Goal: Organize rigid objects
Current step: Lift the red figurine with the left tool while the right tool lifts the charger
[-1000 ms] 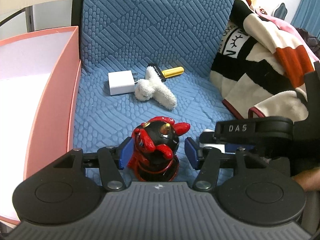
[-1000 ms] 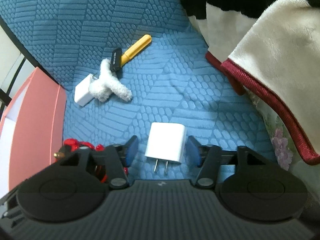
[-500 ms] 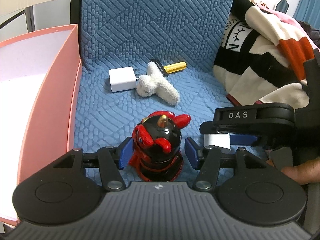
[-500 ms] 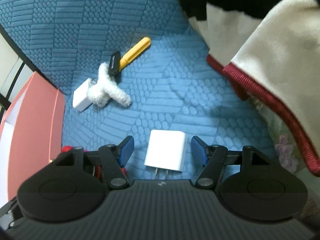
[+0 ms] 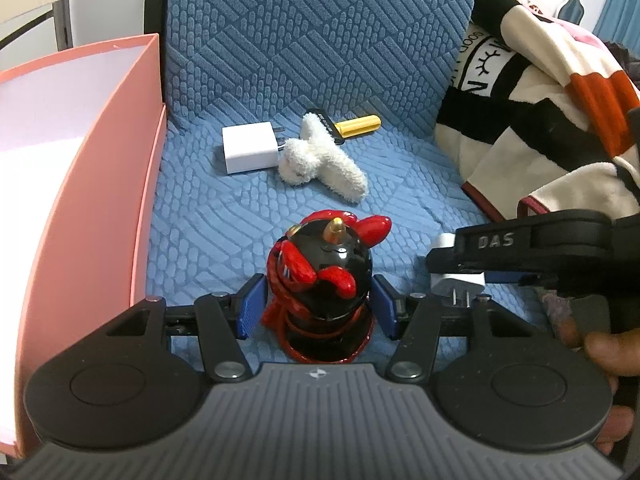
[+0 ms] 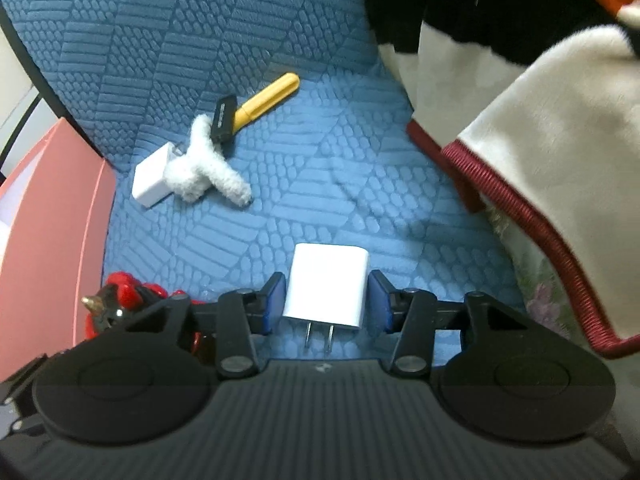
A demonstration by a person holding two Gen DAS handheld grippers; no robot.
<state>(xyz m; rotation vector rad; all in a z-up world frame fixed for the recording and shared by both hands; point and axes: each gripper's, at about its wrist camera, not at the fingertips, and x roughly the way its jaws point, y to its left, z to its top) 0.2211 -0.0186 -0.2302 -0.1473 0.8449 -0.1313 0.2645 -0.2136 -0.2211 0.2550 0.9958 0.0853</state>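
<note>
A red and black figurine (image 5: 324, 280) stands on the blue cushion between the fingers of my left gripper (image 5: 318, 304), which is open with small gaps either side. It also shows at the left in the right wrist view (image 6: 116, 304). A white charger (image 6: 326, 290) lies prongs toward me between the fingers of my right gripper (image 6: 326, 304), whose pads stand close beside it but still apart. The charger shows in the left wrist view (image 5: 456, 280) under the right gripper. A second white charger (image 5: 250, 148), a white plush piece (image 5: 322, 162) and a yellow-handled razor (image 5: 348, 126) lie farther back.
A pink box (image 5: 80, 184) stands open at the left edge of the blue cushion (image 5: 224, 232). A striped blanket (image 5: 540, 120) is piled at the right. The cushioned backrest (image 5: 312, 32) rises behind the objects.
My right gripper has narrowed around the near charger. My left gripper has stayed open around the figurine, shifting only slightly.
</note>
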